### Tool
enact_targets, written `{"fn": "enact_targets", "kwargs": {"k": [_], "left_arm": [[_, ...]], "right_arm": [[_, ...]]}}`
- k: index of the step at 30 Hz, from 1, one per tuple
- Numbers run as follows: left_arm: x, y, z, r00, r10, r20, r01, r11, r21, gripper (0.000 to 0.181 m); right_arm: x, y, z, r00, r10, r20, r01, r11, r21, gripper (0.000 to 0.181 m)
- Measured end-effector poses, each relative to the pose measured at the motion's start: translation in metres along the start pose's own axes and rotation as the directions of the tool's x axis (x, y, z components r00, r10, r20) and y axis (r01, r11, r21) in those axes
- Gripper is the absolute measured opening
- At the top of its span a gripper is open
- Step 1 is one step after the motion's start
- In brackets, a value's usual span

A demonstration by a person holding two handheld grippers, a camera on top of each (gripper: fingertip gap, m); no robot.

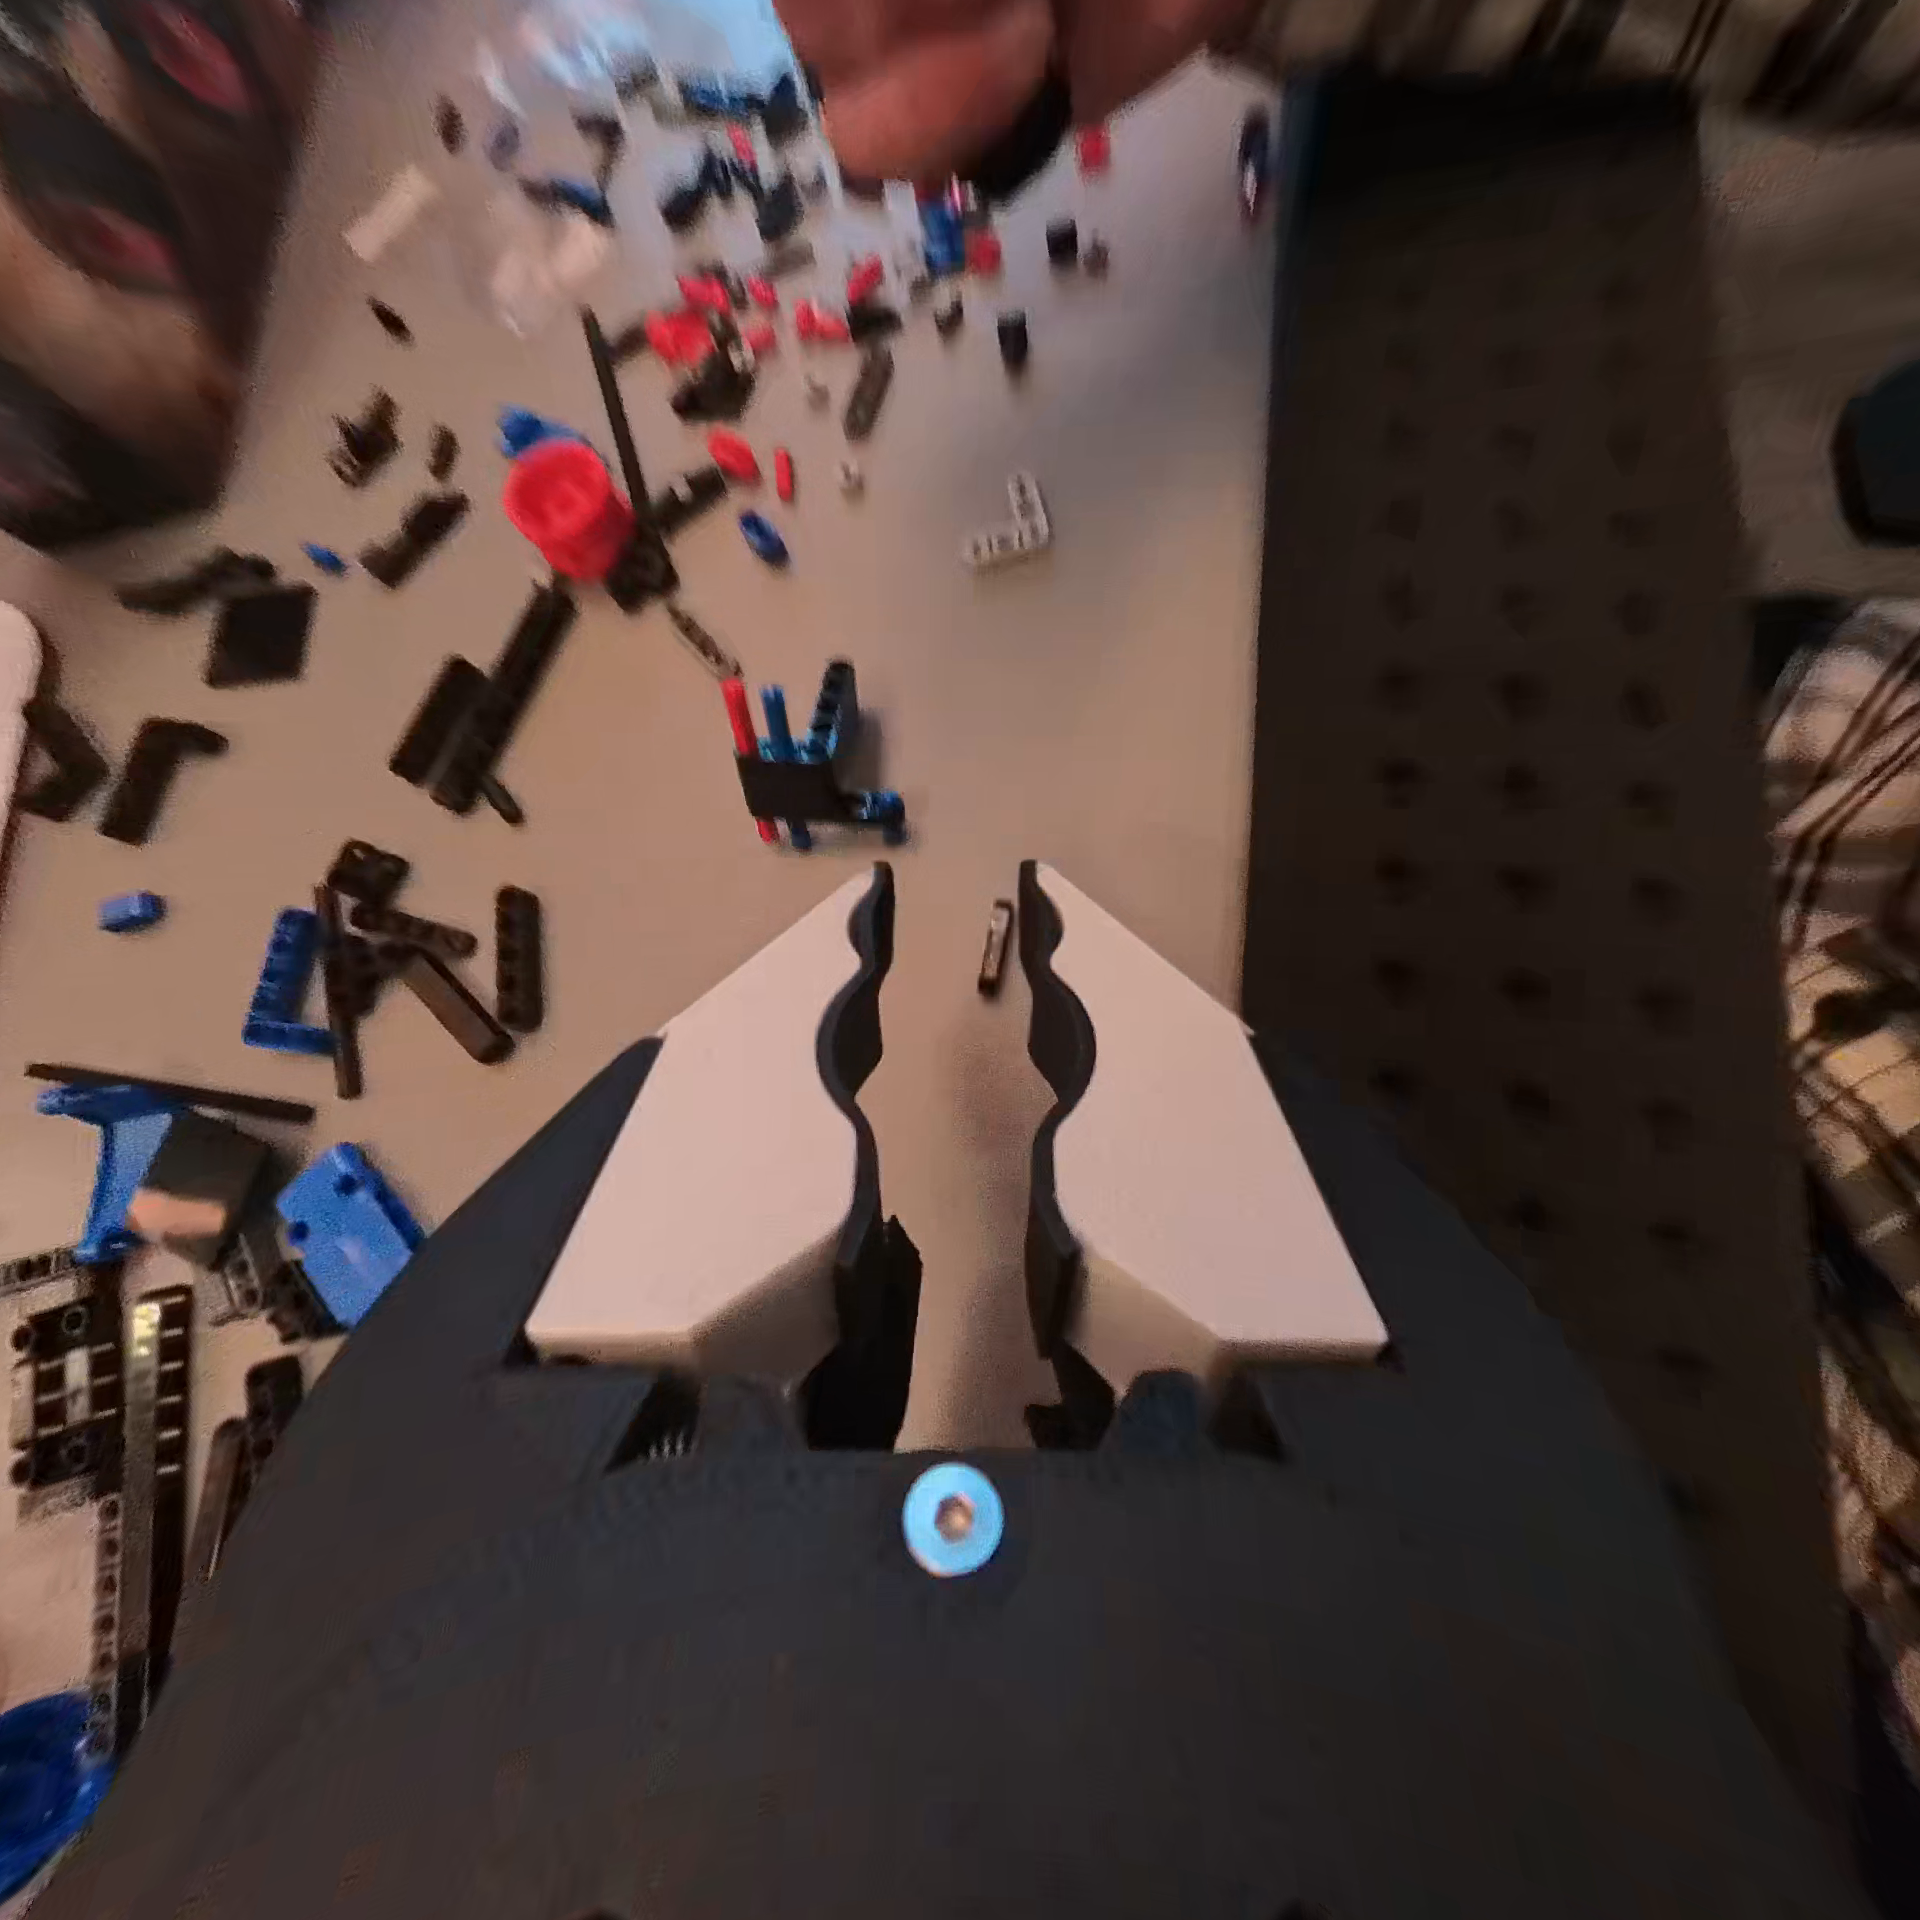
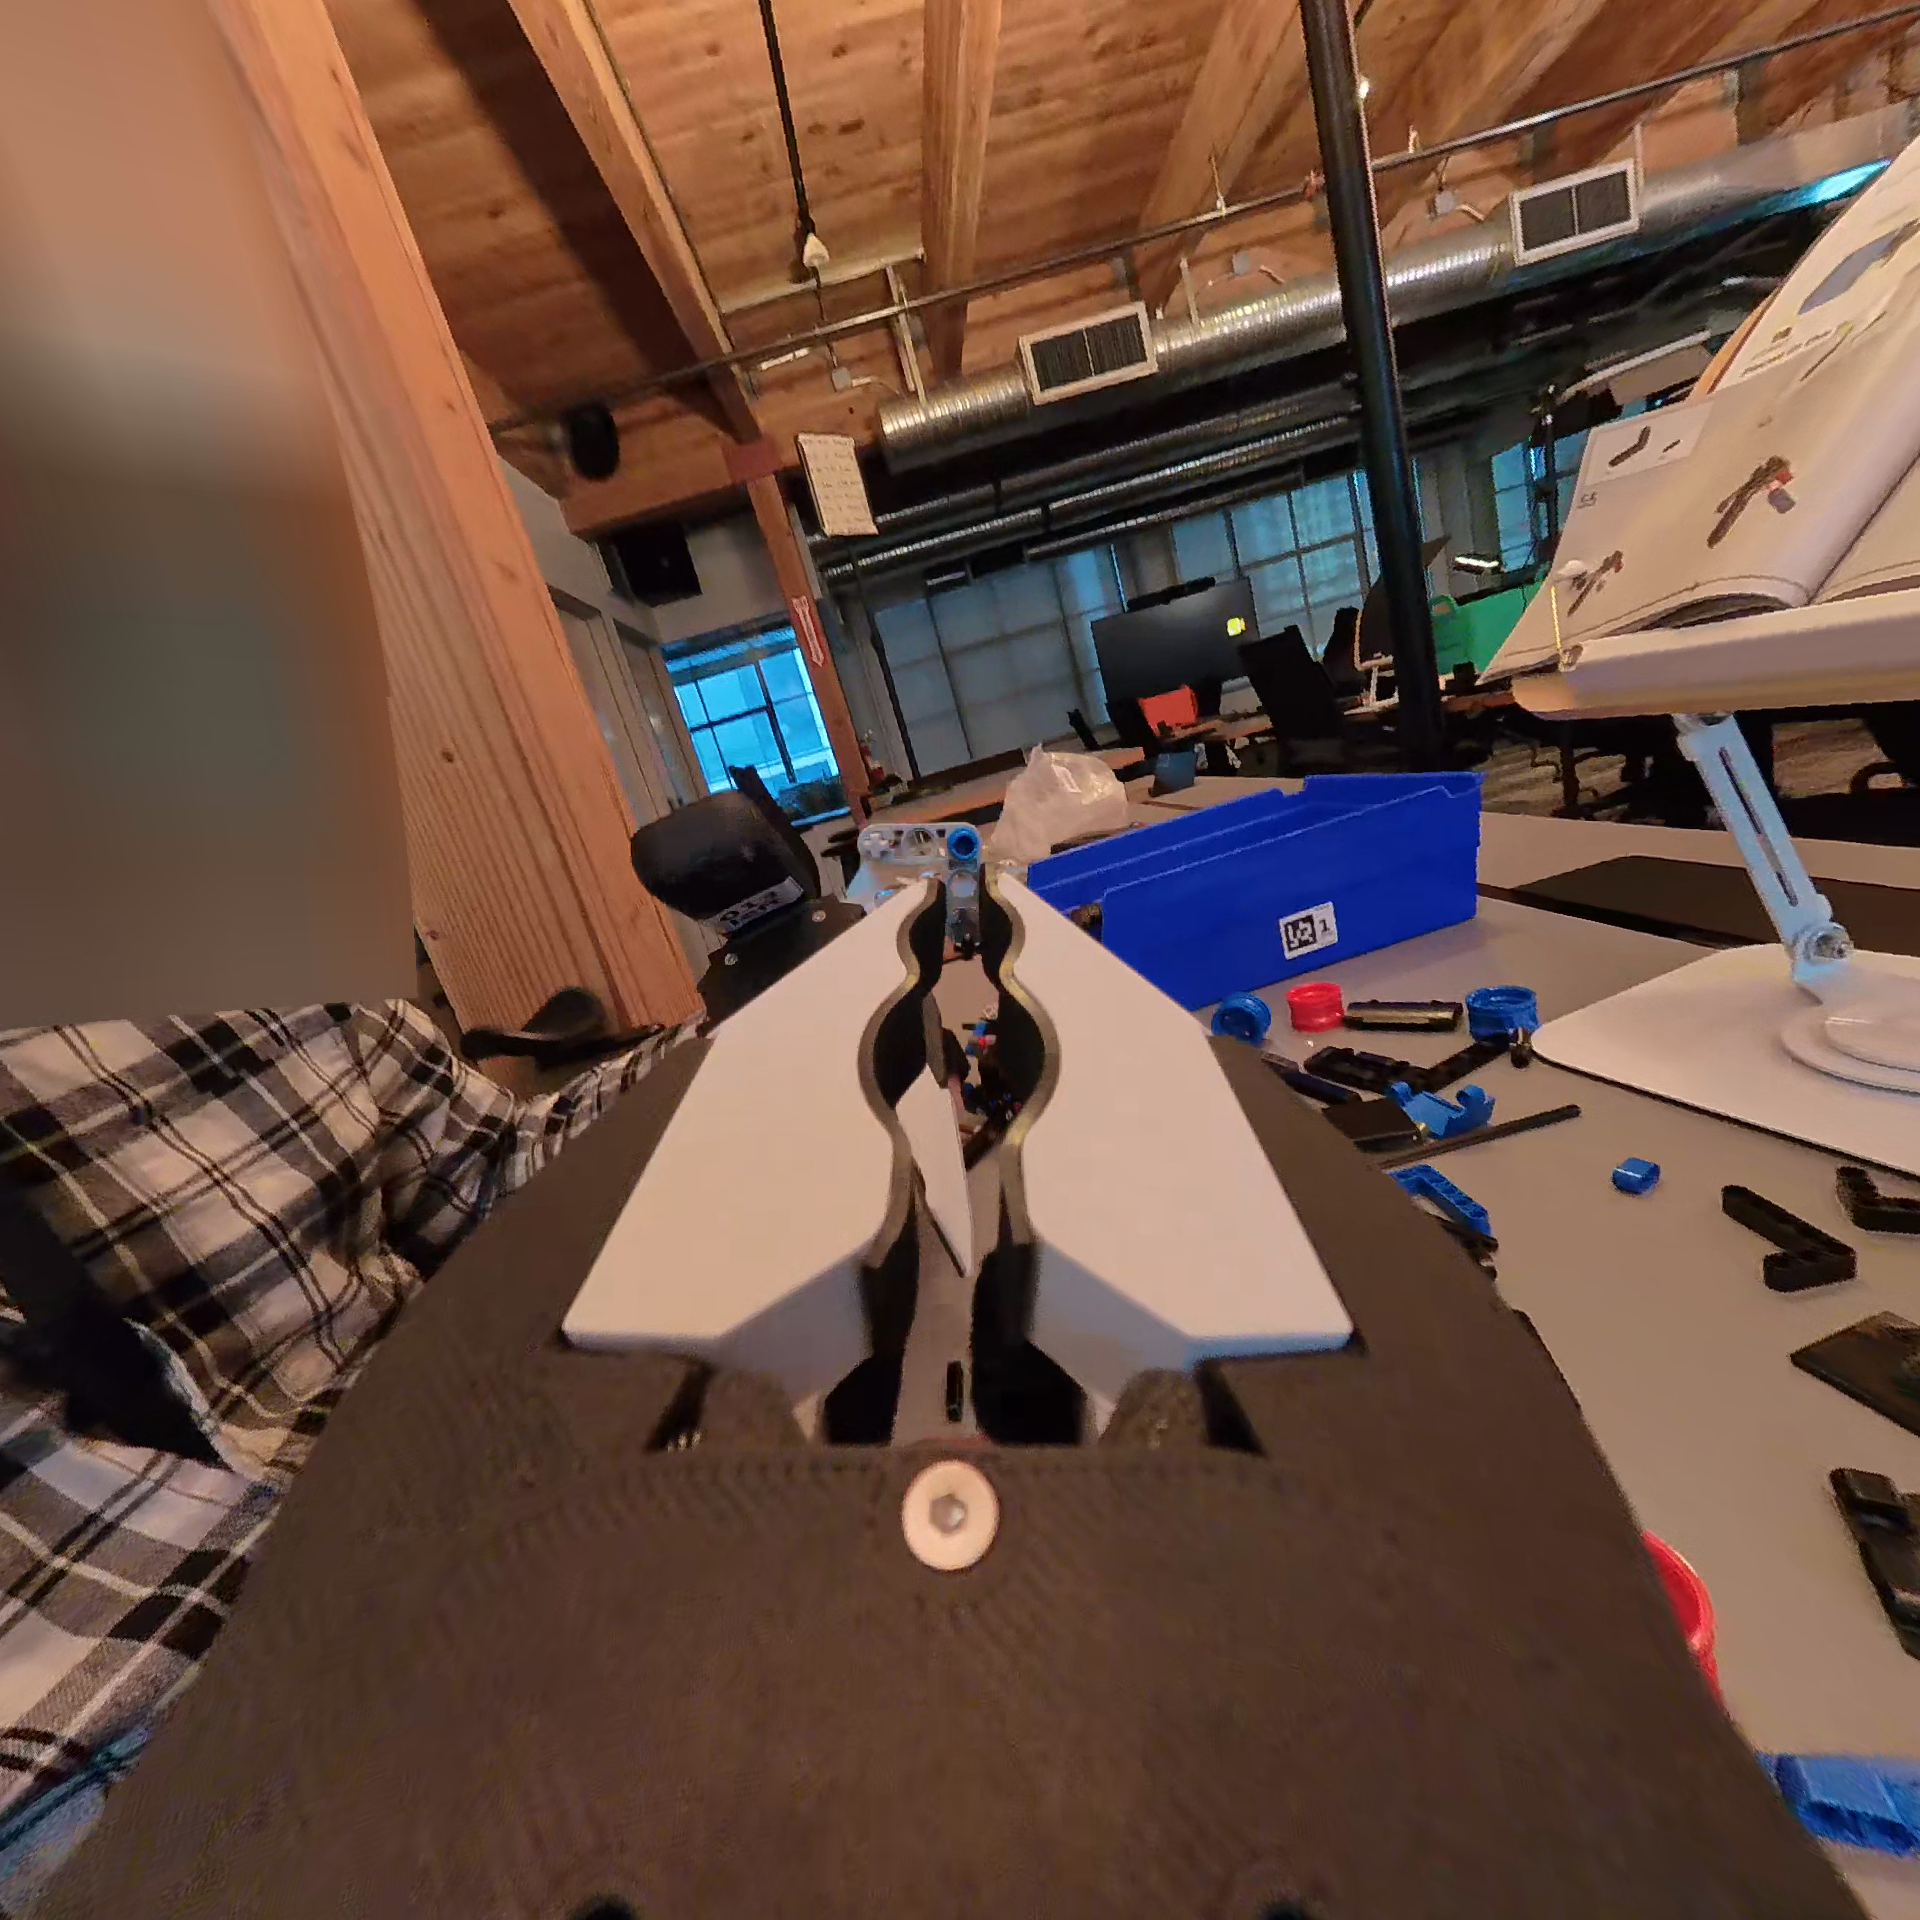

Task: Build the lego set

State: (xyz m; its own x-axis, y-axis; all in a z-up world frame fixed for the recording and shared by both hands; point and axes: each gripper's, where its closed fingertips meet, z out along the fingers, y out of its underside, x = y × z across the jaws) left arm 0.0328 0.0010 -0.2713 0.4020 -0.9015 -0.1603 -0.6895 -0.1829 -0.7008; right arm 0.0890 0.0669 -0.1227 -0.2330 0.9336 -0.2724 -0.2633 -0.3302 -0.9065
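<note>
The left gripper (image 1: pixel 954 883) is hovering part-open and empty over a small black pin (image 1: pixel 995 945), needing lowering, while the right gripper (image 2: pixel 961 894) is pinching a grey-black assembly (image 2: pixel 961 914).

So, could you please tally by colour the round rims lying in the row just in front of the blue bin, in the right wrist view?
Blue rims: 2
Red rim: 1
Total: 3
</note>
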Motion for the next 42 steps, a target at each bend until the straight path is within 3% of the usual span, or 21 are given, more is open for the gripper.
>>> {"fn": "enact_targets", "kwargs": {"k": [6,12,21,27,42], "left_arm": [[0.013,0.029,0.021,0.998,0.024,-0.062,-0.034,0.987,-0.16,0.018],[0.013,0.037,0.026,0.998,-0.002,-0.067,-0.011,0.98,-0.197,0.007],[0.01,0.035,0.028,1.0,0.013,0.023,-0.008,0.979,-0.205,0.002],[0.014,0.036,0.025,1.0,-0.011,-0.003,0.01,0.98,-0.198,0.014],[0.015,0.036,0.027,0.997,-0.073,-0.011,0.07,0.98,-0.187,0.002]], "right_arm": [[0.001,0.004,0.0,1.0,-0.025,-0.015,0.024,0.999,-0.026,0.004],[0.0,0.007,0.001,0.999,-0.048,-0.022,0.047,0.998,-0.049,0.004],[0.0,0.009,0.0,0.996,-0.078,-0.035,0.075,0.995,-0.067,0.004],[0.001,0.011,0.001,0.995,-0.093,-0.041,0.089,0.992,-0.084,0.004],[0.002,0.012,0.001,0.993,-0.111,-0.049,0.106,0.99,-0.095,0.004]]}}
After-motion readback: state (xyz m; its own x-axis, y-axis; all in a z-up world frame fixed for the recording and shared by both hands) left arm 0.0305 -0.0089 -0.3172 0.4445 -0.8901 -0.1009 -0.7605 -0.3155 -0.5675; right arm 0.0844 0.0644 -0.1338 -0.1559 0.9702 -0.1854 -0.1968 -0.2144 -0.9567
